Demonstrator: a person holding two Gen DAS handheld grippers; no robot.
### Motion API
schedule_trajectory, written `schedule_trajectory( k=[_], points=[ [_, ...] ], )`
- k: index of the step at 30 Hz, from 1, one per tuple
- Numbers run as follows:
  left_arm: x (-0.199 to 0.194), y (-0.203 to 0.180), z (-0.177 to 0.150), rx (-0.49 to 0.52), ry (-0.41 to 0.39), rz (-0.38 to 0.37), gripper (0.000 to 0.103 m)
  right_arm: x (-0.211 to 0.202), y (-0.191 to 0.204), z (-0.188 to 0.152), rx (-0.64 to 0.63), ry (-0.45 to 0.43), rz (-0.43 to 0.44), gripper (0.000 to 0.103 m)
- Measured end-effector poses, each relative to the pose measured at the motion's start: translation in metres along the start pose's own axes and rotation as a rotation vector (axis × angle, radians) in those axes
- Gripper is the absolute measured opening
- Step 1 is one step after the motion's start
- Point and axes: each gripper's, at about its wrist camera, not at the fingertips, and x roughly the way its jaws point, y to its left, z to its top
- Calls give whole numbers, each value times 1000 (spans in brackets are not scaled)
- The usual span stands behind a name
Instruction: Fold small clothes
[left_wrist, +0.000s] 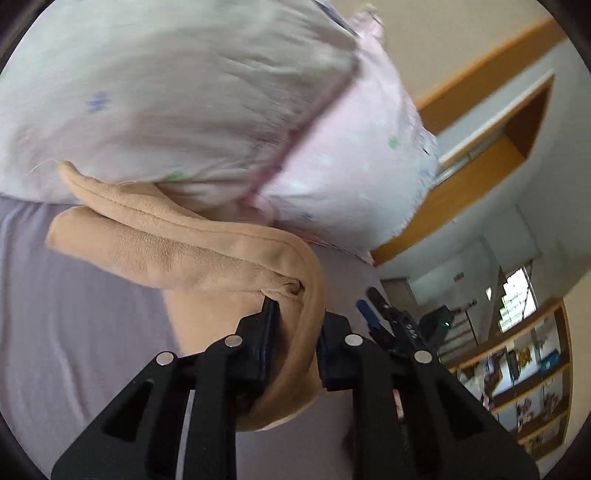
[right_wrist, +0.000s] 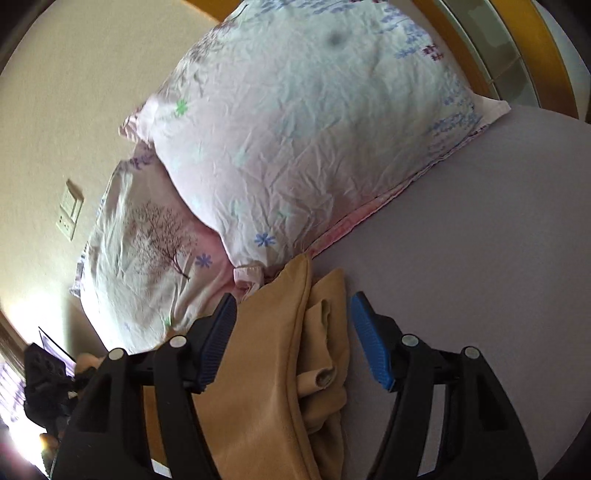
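A small tan fleece garment (left_wrist: 207, 258) lies bunched on the lilac bed sheet (left_wrist: 74, 314), its far end against a floral pillow. My left gripper (left_wrist: 295, 332) is shut on a thick fold of its hem. The garment also shows in the right wrist view (right_wrist: 273, 369), folded lengthwise and running between my fingers. My right gripper (right_wrist: 291, 332) is open, its blue pads (right_wrist: 369, 347) standing on either side of the cloth without pressing it. The right gripper also shows in the left wrist view (left_wrist: 388, 321), past the garment.
Two floral pillows (right_wrist: 295, 129) (right_wrist: 147, 258) lie at the head of the bed against a cream wall. The lilac sheet (right_wrist: 480, 258) spreads to the right. Wooden shelves (left_wrist: 528, 369) and a wood-trimmed window recess (left_wrist: 480, 147) stand beyond the bed.
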Motion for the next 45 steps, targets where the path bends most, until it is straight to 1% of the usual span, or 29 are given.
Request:
schedule_trajectory(
  k=[3,6,7,9,10,12,13,14,15,16,17,19,21,24,26,27,28,30,31,32,34,36,37,39,41,42,43,44,45],
  points=[
    [80,-50,-13,94,149,-43,19,-3,-11,4,26,-12,-20,65],
    [149,-66,-35,112,327,-72,24,1,-18,4,49,15,-21,65],
    [161,-68,-41,108,370,-114,25,2,-19,3,48,22,-22,65],
    [161,-72,-51,100,404,-266,25,5,-18,2,40,42,-17,65],
    [154,-72,-52,108,391,-287,25,5,-17,2,33,49,-6,65],
    [125,-63,-46,123,306,-263,47,5,-13,2,6,55,6,68],
    [104,-51,-41,99,233,-216,64,4,-11,3,-12,58,0,72],
    [88,-37,-36,70,165,-152,69,3,-12,4,-10,67,1,75],
    [73,-22,-33,45,113,-83,69,4,-13,4,5,84,21,80],
    [64,-7,-29,26,86,-9,69,6,-15,4,21,109,52,85],
    [60,5,-27,6,80,48,69,11,-16,4,35,143,74,85],
    [63,30,-26,-57,102,132,69,23,-18,1,35,205,46,85],
    [74,46,-23,-88,135,172,69,38,-17,-4,20,280,9,85],
    [85,60,-23,-95,176,181,69,48,-13,-10,-1,336,7,81],
    [93,65,-28,-104,189,170,69,51,-11,-12,-4,358,32,74],
    [97,65,-28,-113,191,157,69,53,-11,-13,0,374,37,65],
    [98,66,-27,-118,181,138,67,55,-10,-14,-4,384,30,54],
    [99,62,-33,-120,172,132,60,59,-10,-17,9,402,51,38],
    [98,62,-34,-116,166,128,48,58,-10,-17,13,403,69,33],
    [98,62,-34,-110,160,110,40,56,-7,-16,6,393,86,32],
    [80,65,-36,-110,142,73,37,51,4,-16,-15,375,130,30],
    [51,65,-41,-84,113,79,37,51,22,-24,-34,386,195,30],
    [26,67,-45,-64,84,92,37,53,35,-30,-52,410,221,30],
    [-3,75,-52,-61,43,117,38,62,57,-45,-106,463,238,31],
    [-31,88,-60,-45,16,204,41,75,81,-63,-181,533,224,39],
    [-40,92,-63,-44,8,245,41,77,91,-69,-230,543,175,43],
    [-52,96,-68,-45,-5,280,41,72,99,-70,-266,520,128,45],
    [-65,97,-74,-38,-35,288,41,58,104,-67,-281,456,99,50],
    [-76,92,-79,-22,-67,283,41,41,108,-63,-273,399,113,65]
  ],
)
